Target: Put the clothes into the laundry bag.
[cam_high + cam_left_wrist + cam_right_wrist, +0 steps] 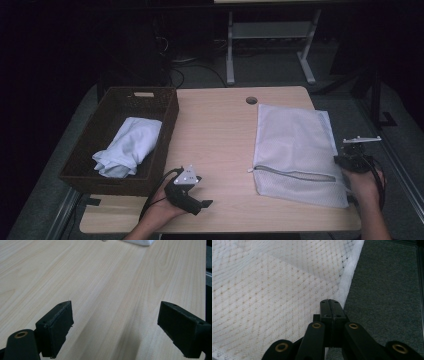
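A white mesh laundry bag (295,145) lies flat on the right half of the wooden table (220,130), its zipper (295,175) along the near side. My right gripper (345,159) is at the bag's right edge with its jaws pressed together. In the right gripper view its tips (331,302) sit right on the mesh bag's (269,290) white hem; I cannot tell whether fabric is pinched. My left gripper (200,202) rests near the table's front edge beside the basket. Its jaws (115,330) stand wide apart over bare wood. A pale blue cloth (127,147) lies bundled in the basket.
The dark wicker basket (165,150) takes up the table's left side. A round cable hole (251,100) sits at the table's far edge. Grey carpet (387,290) lies beyond the table's right edge, and a white desk frame (270,45) stands behind.
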A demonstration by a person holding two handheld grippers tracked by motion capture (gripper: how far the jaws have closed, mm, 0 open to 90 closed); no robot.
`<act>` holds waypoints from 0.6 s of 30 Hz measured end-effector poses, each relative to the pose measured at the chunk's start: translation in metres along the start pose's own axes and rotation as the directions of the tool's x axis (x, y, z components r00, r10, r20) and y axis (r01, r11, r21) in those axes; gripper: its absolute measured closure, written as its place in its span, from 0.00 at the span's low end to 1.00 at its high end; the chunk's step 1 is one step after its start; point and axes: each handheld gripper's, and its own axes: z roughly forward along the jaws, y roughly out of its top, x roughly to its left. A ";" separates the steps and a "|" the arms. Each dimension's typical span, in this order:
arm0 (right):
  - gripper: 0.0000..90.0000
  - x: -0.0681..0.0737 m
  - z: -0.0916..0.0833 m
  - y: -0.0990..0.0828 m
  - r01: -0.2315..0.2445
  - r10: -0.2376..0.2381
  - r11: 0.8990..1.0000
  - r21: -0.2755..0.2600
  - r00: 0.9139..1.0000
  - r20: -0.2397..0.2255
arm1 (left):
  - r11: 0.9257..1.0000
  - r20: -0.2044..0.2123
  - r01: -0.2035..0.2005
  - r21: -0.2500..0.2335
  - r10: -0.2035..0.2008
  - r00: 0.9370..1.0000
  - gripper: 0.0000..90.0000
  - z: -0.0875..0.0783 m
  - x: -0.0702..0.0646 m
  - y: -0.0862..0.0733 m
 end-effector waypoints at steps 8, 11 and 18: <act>1.00 -0.007 0.000 -0.002 -0.008 0.008 1.000 -0.002 1.000 0.017 | 1.000 -0.002 0.004 0.000 -0.004 1.000 0.14 0.000 0.000 -0.001; 1.00 -0.004 -0.003 -0.001 -0.005 0.005 1.000 -0.014 1.000 0.012 | 1.000 -0.003 0.004 0.002 -0.004 1.000 0.14 0.000 0.001 -0.001; 0.93 0.012 -0.017 0.004 0.046 -0.048 0.998 -0.048 0.998 -0.051 | 1.000 -0.010 0.009 0.010 -0.009 1.000 0.14 -0.002 0.001 -0.002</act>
